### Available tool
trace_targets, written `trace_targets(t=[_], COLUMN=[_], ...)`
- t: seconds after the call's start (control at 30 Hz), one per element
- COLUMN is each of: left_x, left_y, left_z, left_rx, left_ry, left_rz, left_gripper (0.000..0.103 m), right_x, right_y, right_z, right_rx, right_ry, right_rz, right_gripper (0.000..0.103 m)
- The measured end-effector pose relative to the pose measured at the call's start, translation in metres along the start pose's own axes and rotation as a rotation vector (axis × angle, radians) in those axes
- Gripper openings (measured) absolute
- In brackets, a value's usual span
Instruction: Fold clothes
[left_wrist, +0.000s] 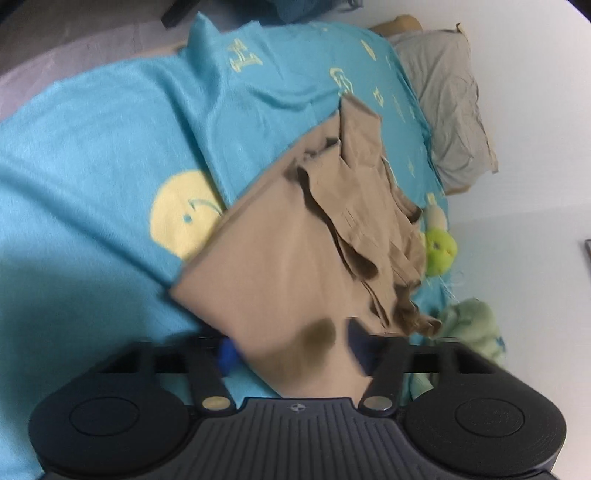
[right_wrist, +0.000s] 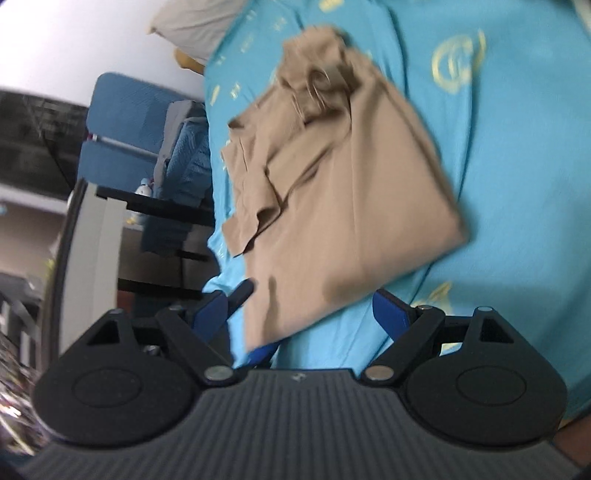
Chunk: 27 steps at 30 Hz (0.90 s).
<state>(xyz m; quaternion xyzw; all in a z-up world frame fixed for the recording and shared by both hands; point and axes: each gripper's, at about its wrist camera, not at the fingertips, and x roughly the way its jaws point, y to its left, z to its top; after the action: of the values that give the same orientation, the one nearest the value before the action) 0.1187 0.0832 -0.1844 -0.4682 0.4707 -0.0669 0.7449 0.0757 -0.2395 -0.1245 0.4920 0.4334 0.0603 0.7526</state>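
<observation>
One garment: a tan garment (left_wrist: 280, 251) lay on the turquoise blanket (left_wrist: 92, 147) of the bed, its near part doubled into a flat panel with a straight folded edge and a square corner.
Far end: bunched and rumpled, with loose flaps and dark creases toward the grey pillow (left_wrist: 447, 114); not squared off.
Progress: judged partly folded; the flat near panel looked done, while the crumpled far end was left to smooth and bring in.
Left claw (left_wrist: 295, 347): low at the garment's near edge, with cloth running down between its fingers; the blue pads were mostly hidden, so I cannot tell whether it pinched the cloth.
Right claw (right_wrist: 317, 314): fingers spread wide apart, one blue pad (right_wrist: 210, 317) at the left of the near corner and the other at its right; the cloth lay across the gap, unclamped.
Pose: both claws pointed along the bed toward the garment's far end, tilted down; motion blur softened the edges.
Nearby: stuffed toys (left_wrist: 439, 251) beside the garment's right edge; a blue chair (right_wrist: 129, 122) off the bedside.
</observation>
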Motion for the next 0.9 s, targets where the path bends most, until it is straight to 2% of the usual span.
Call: trace_targets(t=[0.07,0.17,0.2,0.3,0.33,0.37,0.4,0.47,0.53,0.6,0.67,0.7,0.8,0.9], left_x=[-0.002,-0.010,-0.013,-0.021,-0.024,-0.026,-0.029,-0.028,-0.028,-0.022,-0.016,-0.013,-0.008,-0.006], left_y=[0.003,0.006,0.007,0.010,0.010,0.011,0.012,0.014,0.016,0.015,0.012,0.011,0.009,0.012], left_z=[0.002,0.001,0.001,-0.001,-0.001,-0.001,-0.002,-0.004,-0.006,-0.007,-0.009,-0.009,-0.006,-0.001], left_rx=[-0.017,-0.043,-0.051,-0.076,-0.085,-0.093,-0.101,-0.112,-0.120,-0.115,-0.099,-0.089,-0.083,-0.122], left_ry=[-0.010,-0.005,-0.003,0.003,0.004,0.006,0.009,0.022,0.036,0.064,0.096,0.108,0.095,0.053], left_rz=[0.002,-0.036,-0.049,-0.087,-0.100,-0.113,-0.123,-0.115,-0.108,-0.105,-0.097,-0.092,-0.097,-0.143], left_gripper=[0.026,0.009,0.009,0.008,0.009,0.013,0.016,0.030,0.039,0.045,0.052,0.053,0.053,0.050], right_x=[0.013,0.036,0.042,0.041,0.038,0.035,0.032,0.028,0.030,0.032,0.032,0.028,0.012,0.003], right_y=[-0.005,-0.011,-0.011,-0.013,-0.017,-0.021,-0.024,-0.029,-0.033,-0.030,-0.025,-0.024,-0.018,-0.012], right_z=[-0.003,-0.003,-0.004,-0.003,0.001,0.003,0.006,0.010,0.013,0.014,0.014,0.015,0.015,0.016], right_rx=[0.070,0.134,0.129,0.129,0.150,0.169,0.183,0.206,0.217,0.186,0.150,0.137,0.120,0.093], right_ry=[0.035,0.133,0.150,0.088,0.059,0.027,-0.005,-0.042,-0.048,-0.038,-0.038,-0.046,-0.099,-0.142], right_rz=[0.033,0.070,0.062,0.010,0.006,0.001,-0.016,-0.047,-0.054,-0.073,-0.076,-0.053,0.043,0.093], right_gripper=[0.088,0.088,0.088,0.088,0.088,0.083,0.075,0.066,0.060,0.038,0.033,0.027,0.021,0.019])
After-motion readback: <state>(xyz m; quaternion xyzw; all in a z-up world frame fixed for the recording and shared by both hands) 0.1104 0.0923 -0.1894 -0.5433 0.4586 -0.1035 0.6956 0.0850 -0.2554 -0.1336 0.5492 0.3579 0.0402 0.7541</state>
